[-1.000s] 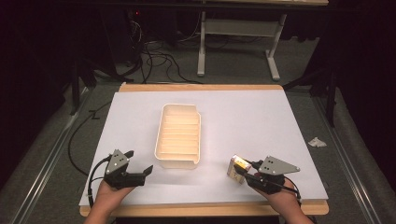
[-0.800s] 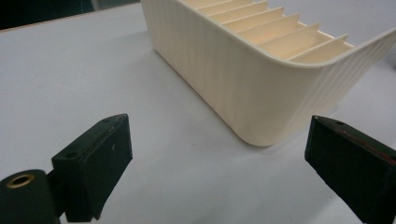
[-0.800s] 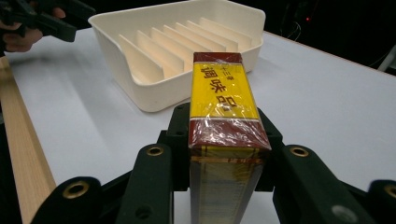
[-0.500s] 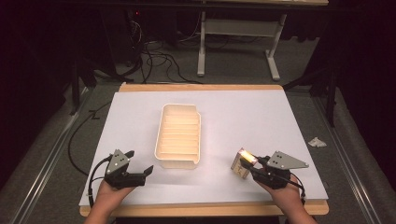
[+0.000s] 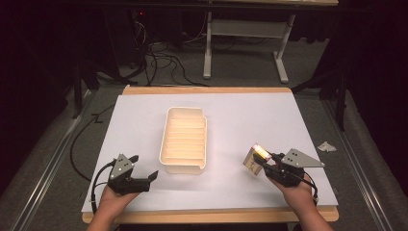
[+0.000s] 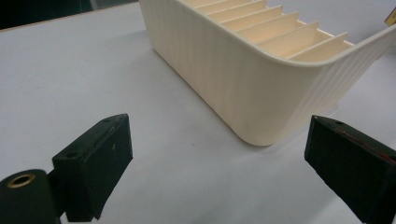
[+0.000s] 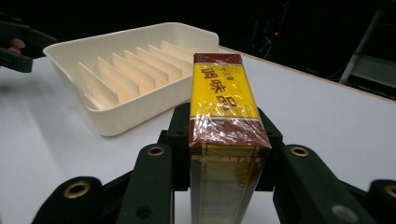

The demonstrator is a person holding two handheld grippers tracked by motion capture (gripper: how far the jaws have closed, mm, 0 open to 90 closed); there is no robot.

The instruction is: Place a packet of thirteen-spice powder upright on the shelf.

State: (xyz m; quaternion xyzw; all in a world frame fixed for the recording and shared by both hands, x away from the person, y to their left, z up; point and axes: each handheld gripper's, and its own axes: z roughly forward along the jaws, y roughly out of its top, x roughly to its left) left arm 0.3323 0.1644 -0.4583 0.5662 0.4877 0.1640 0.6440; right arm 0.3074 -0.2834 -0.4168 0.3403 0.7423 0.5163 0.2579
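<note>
Left tongs spread and empty; right tongs pinching a wrapped box.

The left gripper point(image 5: 143, 177) rests with jaws wide apart, the ribbed cream tray point(image 6: 261, 88) just ahead of its tips. The right gripper point(image 5: 263, 163) clamps the box point(image 7: 225, 116) by its two broad faces; the long axis runs forward along the jaws, toward the tray. The yellow and dark red label carries Chinese characters, blurred by film glare. The box's lower end is cut off.

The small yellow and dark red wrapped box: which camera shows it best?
The right gripper view: the small yellow and dark red wrapped box looms close, clamped in the right claw. The high view shows it tiny.
</note>
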